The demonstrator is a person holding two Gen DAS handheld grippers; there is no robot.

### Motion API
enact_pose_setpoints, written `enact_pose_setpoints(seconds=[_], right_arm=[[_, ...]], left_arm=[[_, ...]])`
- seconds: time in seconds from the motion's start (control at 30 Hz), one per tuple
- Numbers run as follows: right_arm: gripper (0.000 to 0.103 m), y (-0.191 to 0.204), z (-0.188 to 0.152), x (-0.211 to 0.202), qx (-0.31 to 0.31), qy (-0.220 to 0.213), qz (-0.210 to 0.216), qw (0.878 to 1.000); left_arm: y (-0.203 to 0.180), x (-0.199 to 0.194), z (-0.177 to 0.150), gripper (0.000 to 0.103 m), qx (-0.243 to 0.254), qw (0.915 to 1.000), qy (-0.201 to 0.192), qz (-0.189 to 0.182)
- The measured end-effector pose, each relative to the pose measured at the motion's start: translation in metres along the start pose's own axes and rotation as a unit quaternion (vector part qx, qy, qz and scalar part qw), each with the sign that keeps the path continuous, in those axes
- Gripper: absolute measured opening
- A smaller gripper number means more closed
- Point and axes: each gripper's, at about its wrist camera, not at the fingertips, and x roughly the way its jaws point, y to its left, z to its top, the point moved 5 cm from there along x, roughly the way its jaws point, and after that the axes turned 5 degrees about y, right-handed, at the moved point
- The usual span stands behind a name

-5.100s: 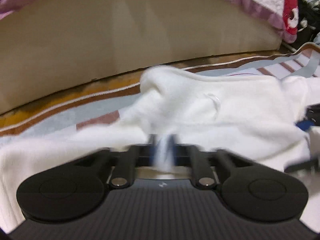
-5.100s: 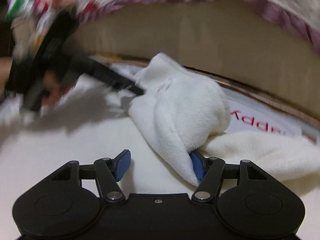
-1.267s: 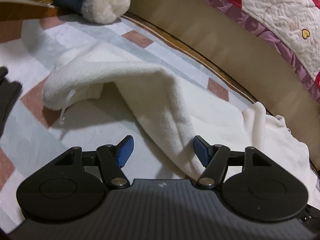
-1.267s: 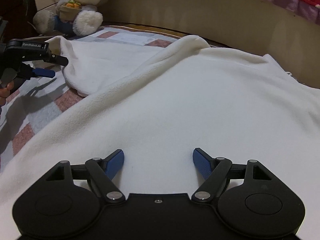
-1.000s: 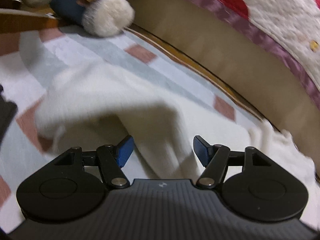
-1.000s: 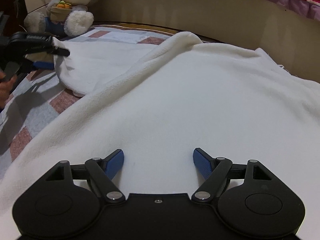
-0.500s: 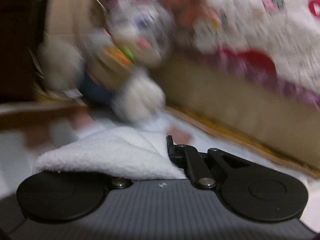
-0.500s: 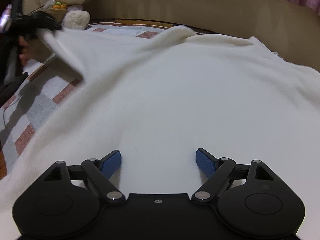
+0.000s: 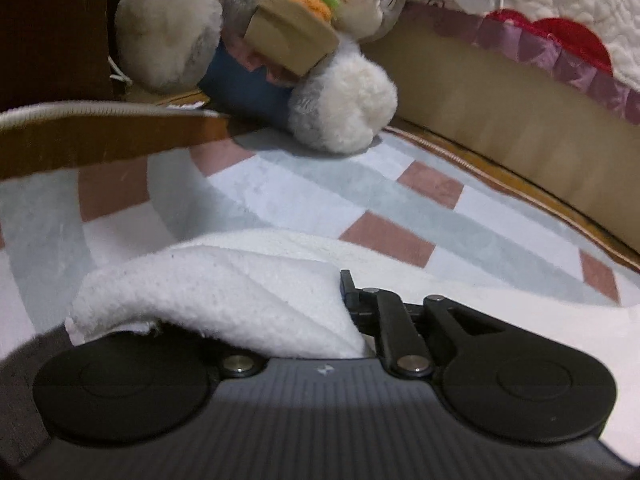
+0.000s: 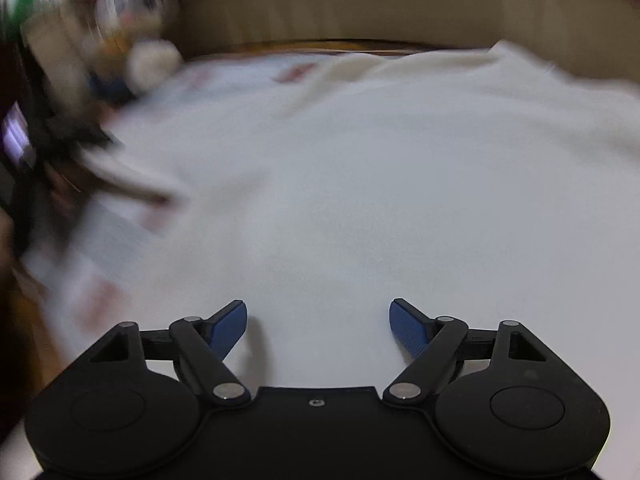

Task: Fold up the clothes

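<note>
Left wrist view: your left hand-held gripper (image 9: 340, 320) pinches a fold of the white fleece garment (image 9: 224, 292), its jaws easing apart; the plush rabbit (image 9: 320, 52) sits at twelve o'clock on the checked rug (image 9: 320, 200).

Right wrist view: your right hand-held gripper (image 10: 318, 326) stands wide, nothing gripped, over the garment spread from nine to three o'clock.

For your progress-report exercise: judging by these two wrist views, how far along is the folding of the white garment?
Early stage. Done: the white fleece garment lies spread over the checked rug, with no finished fold visible. In hand: the left gripper is shut on a bunched edge of the fleece. The right gripper hovers over the cloth, jaws open and empty. Left: every fold, by the look of it.
</note>
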Motion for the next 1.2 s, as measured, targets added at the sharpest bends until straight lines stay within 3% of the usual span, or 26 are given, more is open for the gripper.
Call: enact_pose_setpoints(seconds=[0.03, 0.1, 0.17, 0.23, 0.27, 0.3, 0.33, 0.37, 0.43, 0.53, 0.67, 0.73, 0.8, 0.83, 0.87, 0.9, 1.0, 1.13, 1.2], right_arm=[[0.083, 0.009, 0.005, 0.000, 0.017, 0.000, 0.039, 0.999], [0.084, 0.035, 0.014, 0.011, 0.015, 0.008, 0.068, 0.998], [0.090, 0.055, 0.021, 0.033, -0.013, 0.012, 0.020, 1.000], [0.085, 0.063, 0.023, 0.049, -0.054, 0.012, -0.051, 0.997], [0.057, 0.063, 0.022, 0.053, -0.075, 0.009, -0.085, 0.994], [0.041, 0.063, 0.021, 0.056, -0.095, 0.007, -0.119, 0.988], [0.017, 0.059, 0.020, 0.048, -0.095, 0.000, -0.100, 0.990], [0.005, 0.049, 0.018, 0.033, -0.068, -0.009, -0.045, 0.997], [0.005, 0.023, 0.013, 0.013, 0.004, -0.005, 0.022, 1.000], [0.005, -0.005, 0.000, 0.009, 0.048, 0.015, 0.076, 0.996], [0.005, -0.012, -0.012, 0.012, 0.050, 0.019, 0.079, 0.995], [0.005, -0.015, -0.016, 0.012, 0.057, 0.019, 0.083, 0.995], [0.007, -0.020, -0.018, 0.015, 0.068, 0.021, 0.085, 0.994], [0.007, -0.023, -0.019, 0.016, 0.080, 0.022, 0.091, 0.992], [0.007, -0.027, -0.021, 0.015, 0.092, 0.024, 0.098, 0.991], [0.007, -0.031, -0.022, 0.015, 0.104, 0.025, 0.104, 0.989], [0.007, -0.035, -0.028, 0.014, 0.105, 0.031, 0.110, 0.988], [0.007, -0.035, -0.031, 0.012, 0.113, 0.046, 0.111, 0.986], [0.013, -0.032, -0.032, 0.007, 0.107, 0.061, 0.096, 0.988]], left_arm=[[-0.001, 0.002, 0.000, 0.010, -0.001, 1.0000, 0.004, -0.002], [-0.001, 0.006, -0.001, 0.010, 0.008, 0.9999, 0.014, 0.001], [-0.006, 0.008, 0.002, 0.006, 0.041, 0.9990, 0.012, 0.012], [-0.012, 0.004, 0.007, 0.006, 0.081, 0.9963, -0.005, 0.027], [-0.013, 0.000, 0.010, 0.006, 0.090, 0.9953, -0.016, 0.033], [-0.013, -0.003, 0.014, 0.006, 0.092, 0.9947, -0.023, 0.039], [-0.011, -0.003, 0.017, 0.006, 0.089, 0.9948, -0.025, 0.041], [-0.008, -0.001, 0.020, 0.007, 0.085, 0.9953, -0.024, 0.041], [-0.003, 0.005, 0.021, 0.009, 0.086, 0.9946, -0.019, 0.055], [0.003, 0.017, 0.022, 0.010, 0.089, 0.9933, -0.003, 0.073], [0.001, -0.005, 0.028, 0.012, 0.068, 0.9940, -0.056, 0.065], [-0.006, -0.021, 0.031, 0.015, 0.095, 0.9899, -0.083, 0.064], [-0.010, -0.032, 0.030, 0.018, 0.117, 0.9876, -0.084, 0.063], [-0.012, -0.036, 0.029, 0.028, 0.127, 0.9866, -0.082, 0.062], [-0.010, -0.039, 0.027, 0.051, 0.126, 0.9874, -0.073, 0.062], [-0.005, -0.039, 0.026, 0.060, 0.113, 0.9896, -0.063, 0.063], [0.022, -0.035, 0.029, 0.061, 0.043, 0.9973, -0.041, 0.043], [0.050, -0.044, 0.023, 0.060, -0.066, 0.9968, -0.025, 0.039], [0.047, -0.058, 0.006, 0.061, -0.070, 0.9972, -0.010, 0.025]])
